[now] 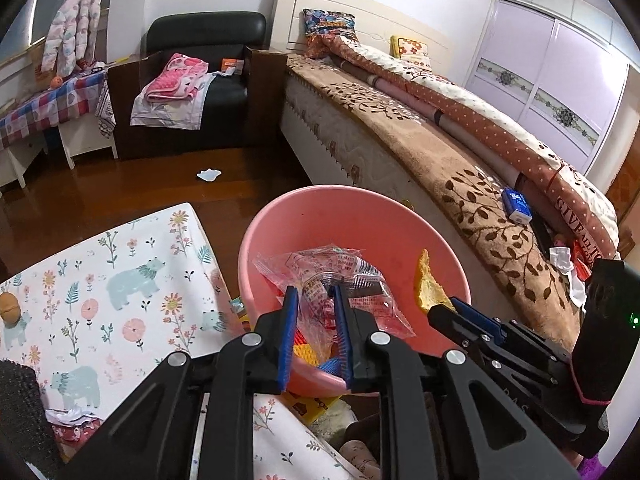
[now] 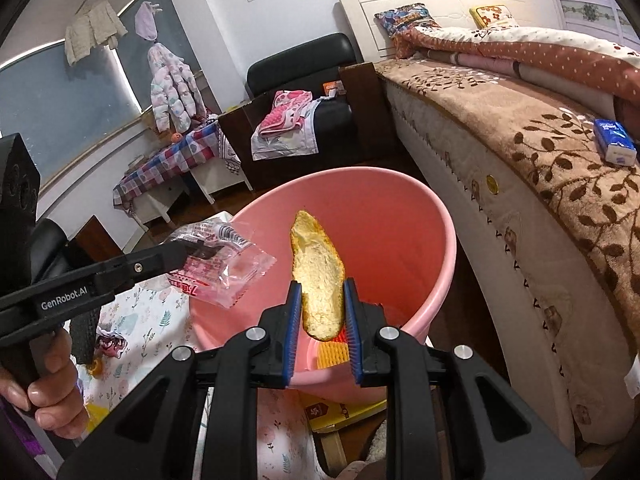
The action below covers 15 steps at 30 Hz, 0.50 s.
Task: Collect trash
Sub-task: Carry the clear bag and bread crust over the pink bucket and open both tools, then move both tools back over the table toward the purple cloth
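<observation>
A pink plastic bin (image 1: 280, 220) stands between the table and the bed; it also shows in the right wrist view (image 2: 400, 216). My left gripper (image 1: 316, 312) is shut on a clear plastic wrapper with red print (image 1: 332, 276) and holds it over the bin's mouth. The wrapper also shows in the right wrist view (image 2: 224, 268). My right gripper (image 2: 320, 308) is shut on a yellow peel (image 2: 318, 276), upright over the bin. The peel shows in the left wrist view (image 1: 428, 284) with the right gripper (image 1: 452, 304) below it. Yellow and red scraps lie at the bin's bottom (image 2: 332, 354).
A table with a floral bear cloth (image 1: 120, 280) is left of the bin. The bed (image 1: 440, 160) runs along the right, with a blue tissue pack (image 1: 517, 204) on it. A white scrap (image 1: 208, 175) lies on the wooden floor. A black armchair (image 1: 208, 80) stands at the back.
</observation>
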{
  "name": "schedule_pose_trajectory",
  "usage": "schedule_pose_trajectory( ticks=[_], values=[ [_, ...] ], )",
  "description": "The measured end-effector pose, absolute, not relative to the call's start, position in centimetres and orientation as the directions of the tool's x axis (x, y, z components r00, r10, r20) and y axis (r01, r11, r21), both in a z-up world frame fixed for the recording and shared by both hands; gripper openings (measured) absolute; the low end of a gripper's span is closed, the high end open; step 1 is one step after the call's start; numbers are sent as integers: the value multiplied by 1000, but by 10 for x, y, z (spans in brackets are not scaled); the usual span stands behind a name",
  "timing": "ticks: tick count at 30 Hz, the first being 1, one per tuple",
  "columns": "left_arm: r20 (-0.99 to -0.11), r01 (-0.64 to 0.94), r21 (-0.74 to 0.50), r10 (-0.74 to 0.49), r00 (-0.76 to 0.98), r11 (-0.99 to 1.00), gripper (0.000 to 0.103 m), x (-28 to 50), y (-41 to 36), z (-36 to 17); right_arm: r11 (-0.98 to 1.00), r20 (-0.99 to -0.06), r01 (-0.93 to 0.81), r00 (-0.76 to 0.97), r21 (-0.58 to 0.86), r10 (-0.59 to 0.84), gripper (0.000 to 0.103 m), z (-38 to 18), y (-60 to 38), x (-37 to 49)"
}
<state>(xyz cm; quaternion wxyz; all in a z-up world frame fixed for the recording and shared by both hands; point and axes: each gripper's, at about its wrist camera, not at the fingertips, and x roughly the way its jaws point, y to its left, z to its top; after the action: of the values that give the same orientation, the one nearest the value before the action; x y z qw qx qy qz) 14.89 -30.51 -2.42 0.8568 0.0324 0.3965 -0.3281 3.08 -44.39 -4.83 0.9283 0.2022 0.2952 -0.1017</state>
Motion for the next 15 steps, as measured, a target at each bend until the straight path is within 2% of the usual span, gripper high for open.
schedule_pose_trajectory(
  ticks=[3,5,6,9,15],
  values=[
    [-699,588,-211,-541,467,781,19,150,-305,-25,894,-595,314,801,320,-69,22,-50,-446,33],
    [-698,589,-210,-541,468,780,30,150,-305,-25,890,-596,314,800,332,-60,23,-50,-448,34],
    [-694,591,-210,-544,471,779,31,149,-305,-25,887,-596,317,801,336,-60,28,-50,-449,35],
    [-690,594,-209,-547,474,777,33,149,-306,-24,884,-590,319,805,341,-63,33,-50,-449,34],
    [-678,586,-221,-555,482,779,33,149,-302,-17,883,-585,323,808,342,-69,34,-49,-448,30]
  ],
)
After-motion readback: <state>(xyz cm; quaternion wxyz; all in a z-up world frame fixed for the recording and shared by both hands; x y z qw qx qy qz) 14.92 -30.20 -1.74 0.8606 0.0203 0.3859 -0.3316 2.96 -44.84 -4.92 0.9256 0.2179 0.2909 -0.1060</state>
